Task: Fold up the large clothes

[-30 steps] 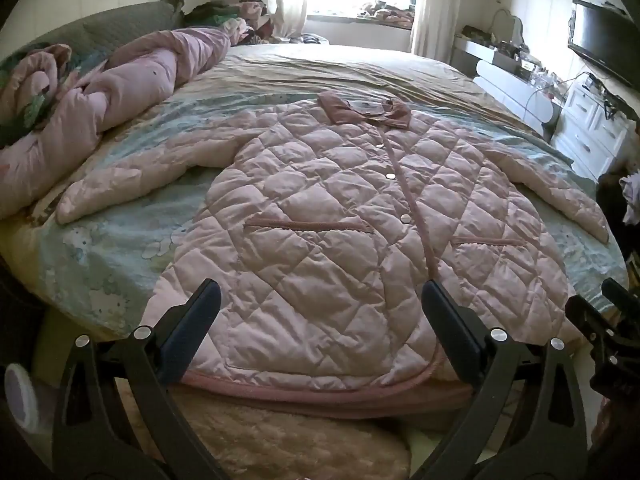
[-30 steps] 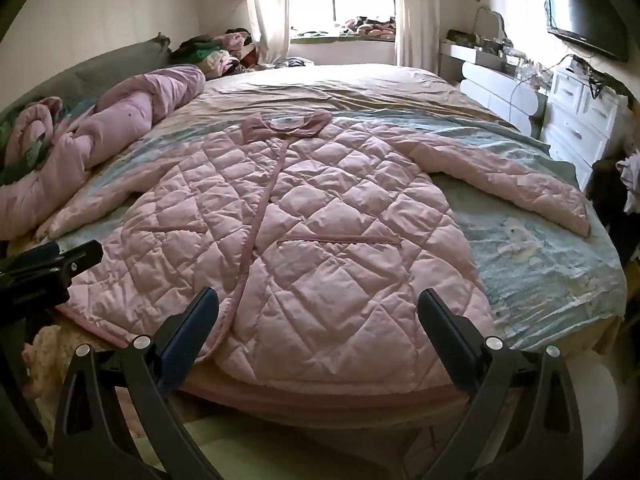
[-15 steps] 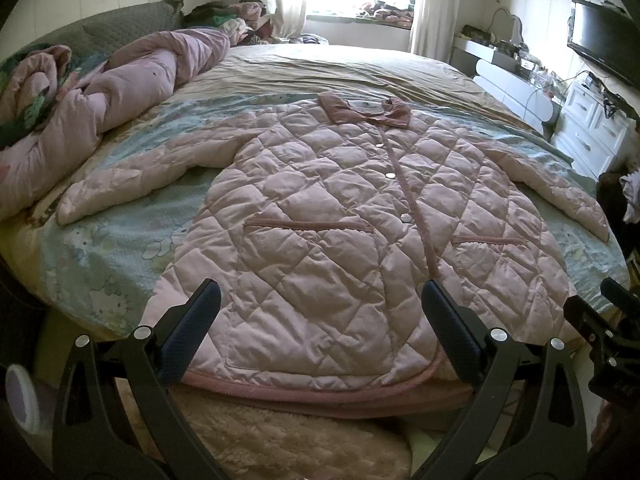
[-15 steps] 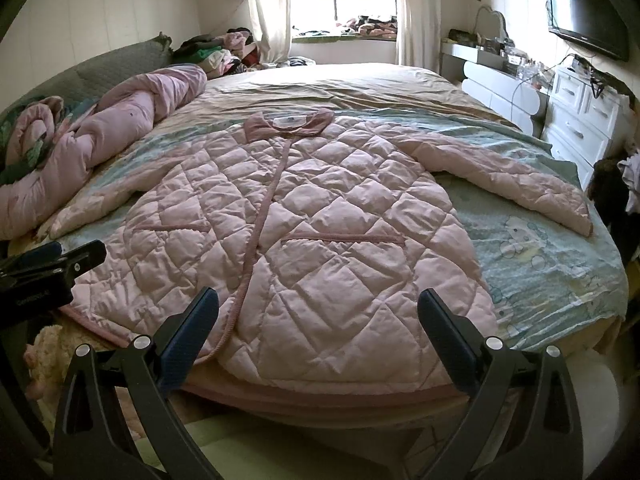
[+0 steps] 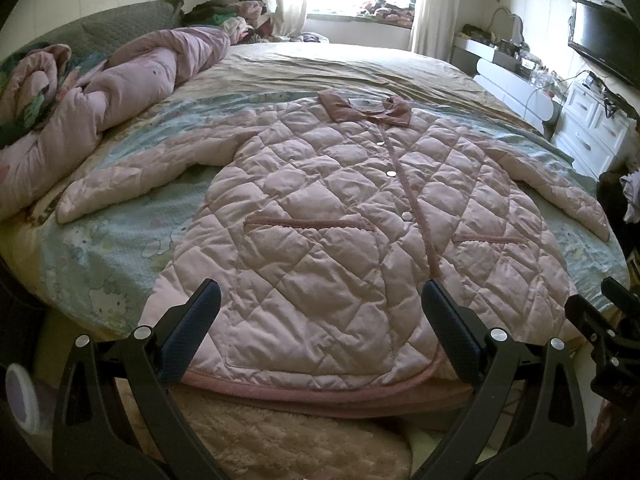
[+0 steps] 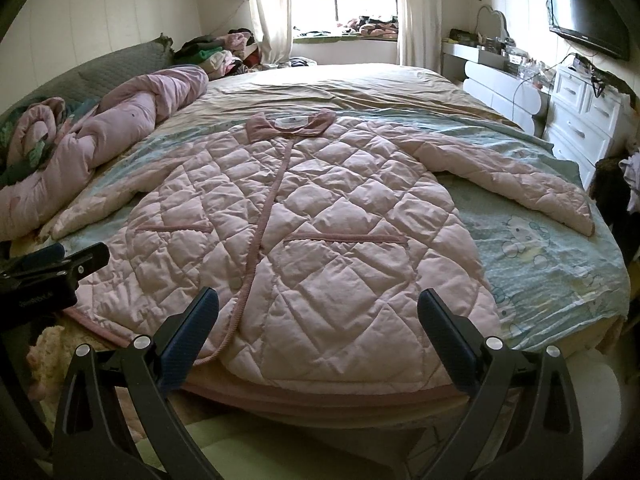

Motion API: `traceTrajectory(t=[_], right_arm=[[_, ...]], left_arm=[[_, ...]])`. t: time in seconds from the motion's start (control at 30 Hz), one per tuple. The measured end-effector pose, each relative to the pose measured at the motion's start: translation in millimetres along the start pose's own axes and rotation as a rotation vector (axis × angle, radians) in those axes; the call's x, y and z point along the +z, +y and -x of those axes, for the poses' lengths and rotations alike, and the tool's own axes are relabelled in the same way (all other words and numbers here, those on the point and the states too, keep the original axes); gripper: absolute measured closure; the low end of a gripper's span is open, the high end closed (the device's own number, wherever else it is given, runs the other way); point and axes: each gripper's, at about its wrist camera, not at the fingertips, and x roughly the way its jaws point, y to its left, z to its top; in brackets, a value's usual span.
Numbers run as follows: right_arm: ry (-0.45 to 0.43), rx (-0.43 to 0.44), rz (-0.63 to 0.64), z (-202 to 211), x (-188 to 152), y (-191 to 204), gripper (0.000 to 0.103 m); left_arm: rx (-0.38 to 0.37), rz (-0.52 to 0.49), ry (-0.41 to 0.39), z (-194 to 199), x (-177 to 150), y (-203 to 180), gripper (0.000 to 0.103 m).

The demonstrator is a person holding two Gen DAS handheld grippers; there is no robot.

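Note:
A large pink quilted coat (image 5: 344,216) (image 6: 304,232) lies flat and buttoned on the bed, collar at the far end, both sleeves spread out to the sides, hem at the near bed edge. My left gripper (image 5: 318,320) hovers open just short of the hem's left half, holding nothing. My right gripper (image 6: 318,320) hovers open before the hem's right half, also empty. Each gripper shows at the edge of the other's view: the right gripper (image 5: 612,328) and the left gripper (image 6: 52,268).
The bed (image 6: 560,248) has a pale blue cartoon sheet. A rolled pink duvet (image 5: 120,92) lies along its left side. White drawers (image 6: 580,116) and a wall television (image 6: 584,12) stand on the right. A fluffy rug (image 5: 280,440) lies below the bed edge.
Both grippers have risen and tilted slightly; the coat sits a little lower in the views. The coat itself has not moved.

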Motion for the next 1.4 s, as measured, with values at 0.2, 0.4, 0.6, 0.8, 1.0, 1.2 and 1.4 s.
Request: traceTrajectory(t=[0.2, 0.4, 0.6, 0.8, 1.0, 1.2, 1.4], right_arm=[[0.000, 0.005, -0.001, -1, 0, 2, 0.004], [0.001, 0.005, 0.000, -2, 0, 1, 0.004], [0.003, 0.010, -0.003, -3, 1, 2, 0.004], [0.011, 0.018, -0.004, -6, 2, 5, 0.004], [0.030, 0.025, -0.010, -24, 15, -4, 0.004], [0.028, 0.024, -0.022, -36, 30, -9, 0.004], [0.029, 0.037, -0.035, -49, 45, -14, 0.004]], left_arm=[[0.002, -0.001, -0.002, 1, 1, 1, 0.009], [0.004, -0.002, 0.000, 1, 0, 1, 0.009], [0.010, -0.005, 0.006, -5, -4, 7, 0.009], [0.029, -0.007, 0.020, -22, 0, 1, 0.009], [0.037, -0.003, 0.034, -29, 15, 3, 0.009], [0.051, 0.006, 0.047, -40, 30, 6, 0.009], [0.050, 0.008, 0.063, -52, 40, 6, 0.009]])
